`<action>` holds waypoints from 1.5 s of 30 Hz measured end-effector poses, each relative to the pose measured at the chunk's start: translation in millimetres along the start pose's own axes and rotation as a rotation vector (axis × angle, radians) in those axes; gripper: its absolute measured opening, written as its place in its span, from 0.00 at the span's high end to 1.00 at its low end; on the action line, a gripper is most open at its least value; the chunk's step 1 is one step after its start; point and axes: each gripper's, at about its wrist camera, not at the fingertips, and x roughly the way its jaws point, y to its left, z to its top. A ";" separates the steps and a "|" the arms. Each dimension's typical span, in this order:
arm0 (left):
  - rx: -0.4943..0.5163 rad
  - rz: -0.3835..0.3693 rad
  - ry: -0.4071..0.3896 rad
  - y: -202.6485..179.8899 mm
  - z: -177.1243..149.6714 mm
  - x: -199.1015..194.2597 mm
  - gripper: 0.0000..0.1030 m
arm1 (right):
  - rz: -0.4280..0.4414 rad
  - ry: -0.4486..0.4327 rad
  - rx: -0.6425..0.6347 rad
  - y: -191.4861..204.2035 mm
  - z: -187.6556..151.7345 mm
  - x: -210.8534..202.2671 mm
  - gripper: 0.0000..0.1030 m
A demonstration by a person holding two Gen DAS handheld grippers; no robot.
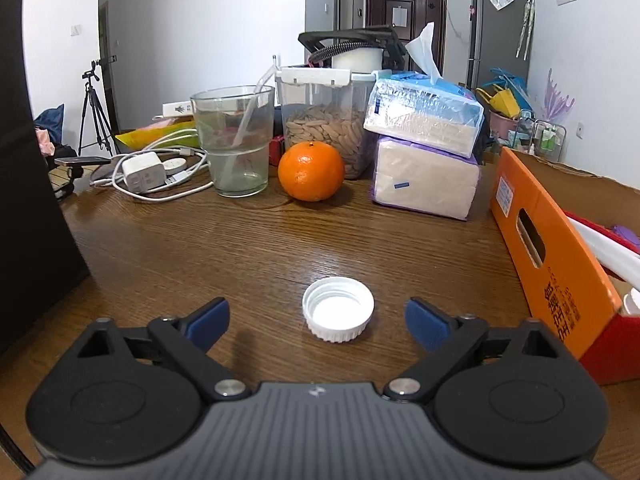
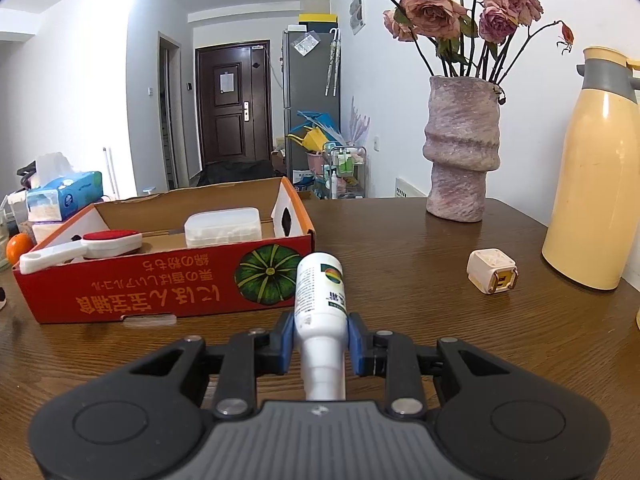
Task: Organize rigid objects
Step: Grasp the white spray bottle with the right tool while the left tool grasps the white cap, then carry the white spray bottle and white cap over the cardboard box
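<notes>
A white screw cap (image 1: 338, 309) lies open side up on the wooden table, between the blue pads of my left gripper (image 1: 317, 320), which stands open around it without touching. My right gripper (image 2: 320, 338) is shut on a white bottle (image 2: 320, 300) with a printed label, its base pointing away and its bare neck toward the camera. Just beyond the bottle stands a red and orange cardboard box (image 2: 168, 280) holding a lint brush (image 2: 80, 250) and a clear plastic container (image 2: 223, 226). The same box (image 1: 560, 264) shows at the right in the left wrist view.
Behind the cap stand an orange (image 1: 311, 171), a glass with a straw (image 1: 234, 140), a jar of nuts (image 1: 320, 120), two stacked tissue packs (image 1: 424, 152) and a charger with cables (image 1: 146, 174). A vase (image 2: 462, 152), a yellow thermos (image 2: 592, 176) and a white plug (image 2: 491, 271) stand to the right.
</notes>
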 end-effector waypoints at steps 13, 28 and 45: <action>0.027 -0.040 0.027 -3.7 1.8 9.0 0.60 | 0.006 0.001 -0.010 2.1 -0.3 -0.4 0.74; -0.021 -0.022 -0.018 7.8 0.4 -9.9 0.61 | 0.038 -0.029 -0.012 4.6 1.8 -12.8 0.74; -0.053 -0.024 -0.060 11.1 -16.3 -55.9 0.61 | 0.091 -0.070 0.003 5.7 0.3 -38.8 0.74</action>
